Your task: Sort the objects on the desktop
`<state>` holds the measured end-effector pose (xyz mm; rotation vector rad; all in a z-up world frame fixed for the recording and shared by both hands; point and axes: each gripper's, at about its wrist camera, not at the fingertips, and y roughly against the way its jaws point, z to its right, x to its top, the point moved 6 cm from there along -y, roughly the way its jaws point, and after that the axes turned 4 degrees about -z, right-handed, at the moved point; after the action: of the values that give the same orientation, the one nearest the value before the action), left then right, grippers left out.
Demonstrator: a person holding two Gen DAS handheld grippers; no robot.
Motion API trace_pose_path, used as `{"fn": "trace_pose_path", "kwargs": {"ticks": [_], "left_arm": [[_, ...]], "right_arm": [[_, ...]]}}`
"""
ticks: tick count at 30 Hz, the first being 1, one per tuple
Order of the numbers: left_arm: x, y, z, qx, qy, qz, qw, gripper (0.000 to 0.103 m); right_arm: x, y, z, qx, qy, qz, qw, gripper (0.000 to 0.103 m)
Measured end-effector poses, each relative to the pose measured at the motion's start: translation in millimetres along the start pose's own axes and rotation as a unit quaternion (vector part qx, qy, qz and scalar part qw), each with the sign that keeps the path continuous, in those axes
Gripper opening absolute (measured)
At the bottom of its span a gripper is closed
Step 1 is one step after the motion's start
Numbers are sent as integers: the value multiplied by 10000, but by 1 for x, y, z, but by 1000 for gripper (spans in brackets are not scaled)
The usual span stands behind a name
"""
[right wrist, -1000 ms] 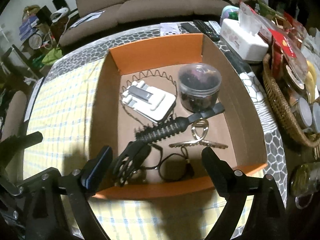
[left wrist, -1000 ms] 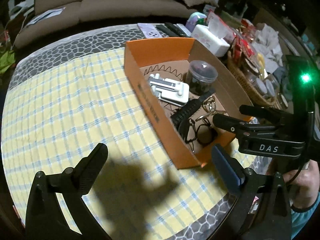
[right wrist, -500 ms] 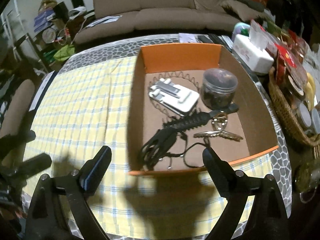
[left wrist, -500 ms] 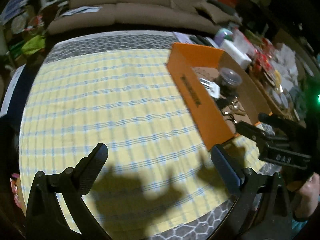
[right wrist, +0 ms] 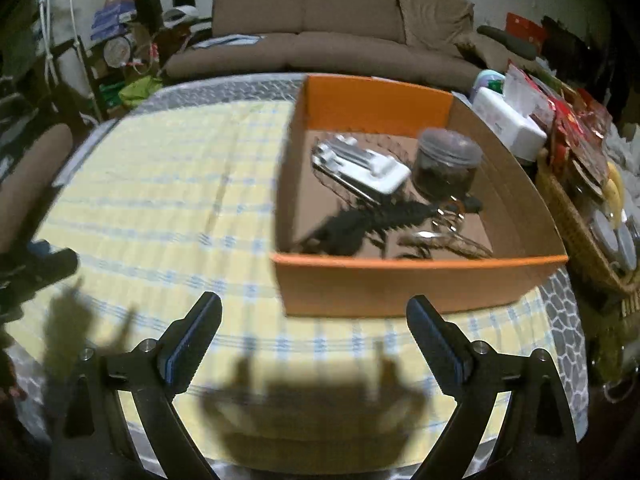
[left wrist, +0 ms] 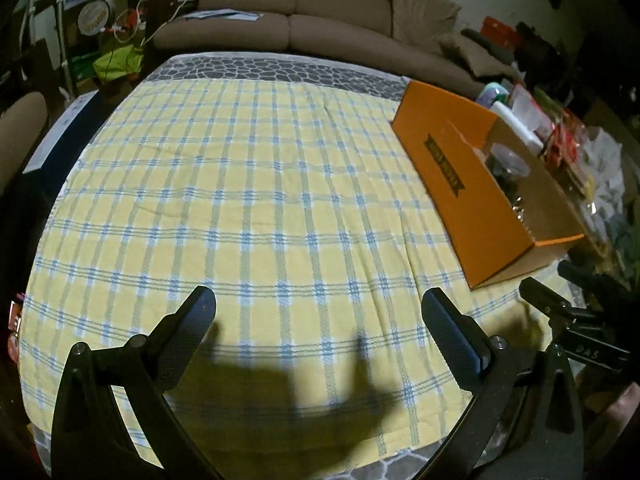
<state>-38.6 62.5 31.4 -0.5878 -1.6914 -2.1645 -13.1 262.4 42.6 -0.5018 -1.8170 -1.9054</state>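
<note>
Left gripper (left wrist: 316,312): low in the left wrist view, jaws spread wide with nothing between them, held above the checked cloth.
Right gripper (right wrist: 314,318): low in the right wrist view, jaws also wide apart and empty; its dark body shows too at the lower right edge of the left wrist view.
Tablecloth (left wrist: 248,208): yellow with blue and grey checks, filling the centre of the left wrist view; a grey pebble-patterned border runs round its edge. Shadows of both tools fall on its near part.
Box (right wrist: 404,284): orange cardboard, open-topped, at centre right of the right wrist view and upper right of the left wrist view, sitting on the cloth toward the table's right side.
White holder (right wrist: 360,162): lies flat inside the box, in its far left part, on a thin wire item whose shape I cannot make out.
Jar (right wrist: 446,162): round, clear, dark contents, upright in the far right part of the box, just beside the white holder.
Hairbrush (right wrist: 372,224): black, lying across the box floor near the front wall; blurred.
Hair clip (right wrist: 448,240): metallic, on the box floor to the right of the brush, near the front wall; details blurred.
Tissue box (right wrist: 508,120): white, outside the box, upper right of the right wrist view.
Basket (right wrist: 576,232): wicker, at the right edge, beside the box.
Sofa (right wrist: 340,28): brown, across the top of both views behind the table.
</note>
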Motion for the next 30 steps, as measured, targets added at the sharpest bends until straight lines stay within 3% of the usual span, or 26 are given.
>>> {"fn": "trace_pose_path", "kwargs": {"ticks": [6, 14, 25, 30], "left_arm": [[-12, -32, 22, 294, 107, -107, 9995, 103], [-19, -68, 41, 516, 35, -255, 9983, 103], [-21, -85, 53, 952, -310, -8, 9950, 103], [-19, -85, 53, 996, -324, -10, 9945, 103]], "right_arm": [[-18, -30, 25, -290, 59, -201, 9994, 95], [-25, -55, 43, -149, -92, -303, 9994, 95], [-29, -75, 52, 4, -254, -377, 9990, 99], [-31, -77, 58, 56, -381, -217, 9990, 103]]}}
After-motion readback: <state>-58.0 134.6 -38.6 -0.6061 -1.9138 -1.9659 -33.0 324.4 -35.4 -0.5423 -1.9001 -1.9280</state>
